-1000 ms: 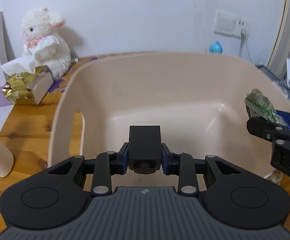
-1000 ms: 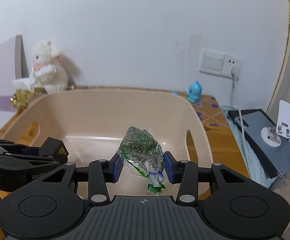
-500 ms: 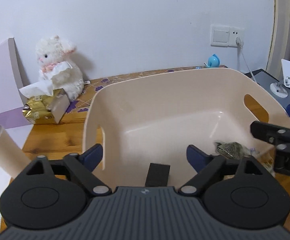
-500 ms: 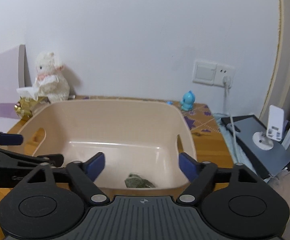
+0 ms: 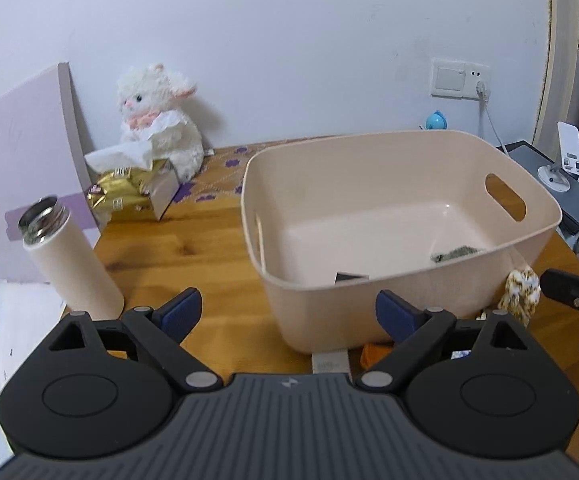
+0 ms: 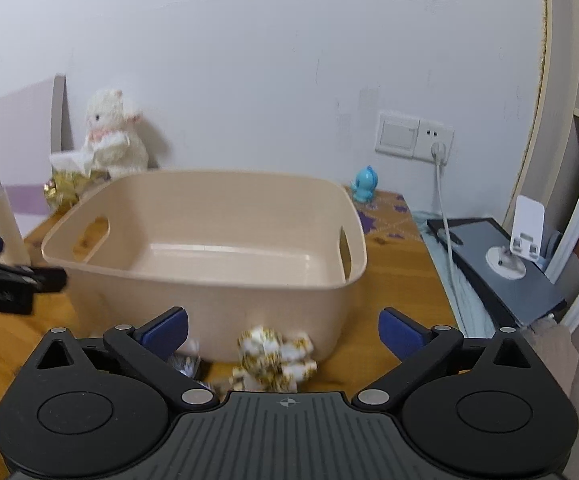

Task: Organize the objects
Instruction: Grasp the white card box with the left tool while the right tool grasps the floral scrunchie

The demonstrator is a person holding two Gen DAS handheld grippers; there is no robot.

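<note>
1. Holding both tools clear of the bin [image 5: 409, 312], you keep left gripper [image 5: 288, 312] and right gripper [image 6: 283, 330] spread, empty.
2. Target the gold-white bundle [image 6: 273, 356] just ahead of the right gripper, outside the bin wall; bin already holds the green packet [image 5: 455, 254].

A beige plastic bin [image 5: 393, 312] with rounded corners and an oval handle slot in each end wall stands upright on the wooden table [image 5: 193, 248]. Inside it, on the floor near the front wall, lie a small black block [image 5: 351, 277] and, to its right, a flattened clear bag of grey-green dried herbs [image 5: 455, 253]; most of each is hidden by the rim. Outside, just beside the bin's front right corner, sits a crumpled white-and-gold wrapped bundle [image 6: 273, 354], and next to it a smaller crinkled silvery packet [image 6: 185, 362]. An orange piece [image 5: 373, 354] and a pale flat item [image 5: 329, 360] lie at the bin's front base, partly covered.
</note>
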